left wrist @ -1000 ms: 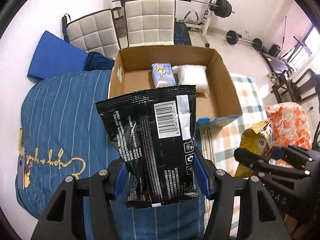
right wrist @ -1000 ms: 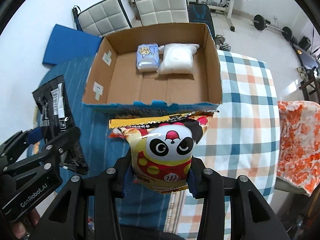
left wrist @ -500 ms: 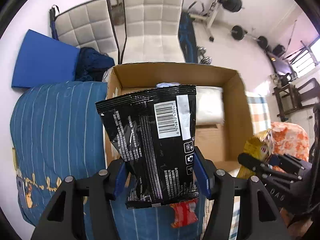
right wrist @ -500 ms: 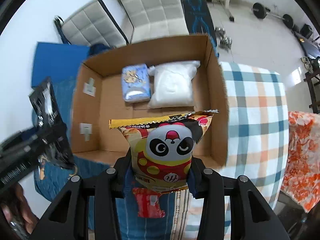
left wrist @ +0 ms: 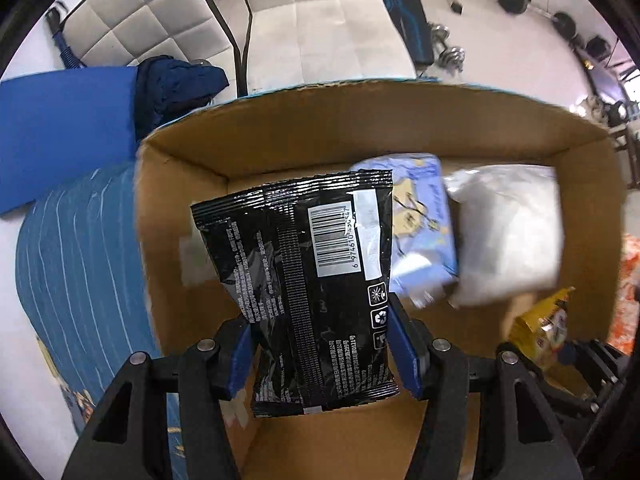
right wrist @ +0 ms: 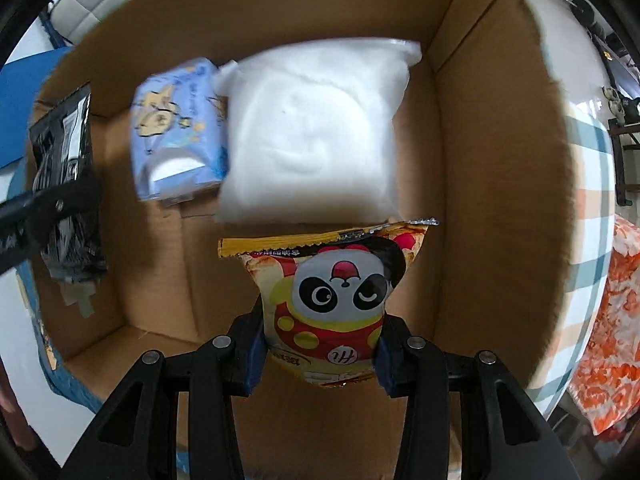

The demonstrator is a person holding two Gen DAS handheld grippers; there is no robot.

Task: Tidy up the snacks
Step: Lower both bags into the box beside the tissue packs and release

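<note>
Left wrist view: black snack bag clamped between left fingers, hanging over cardboard box. Right fingers pinch panda snack bag; beyond them, blue packet beside white pouch.

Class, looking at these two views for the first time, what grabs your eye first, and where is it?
A panda snack bag clamped in the right gripper over the cardboard box. A black bag in the left gripper hangs over the box's left side, beside a blue pack and white bag lying inside.
</note>
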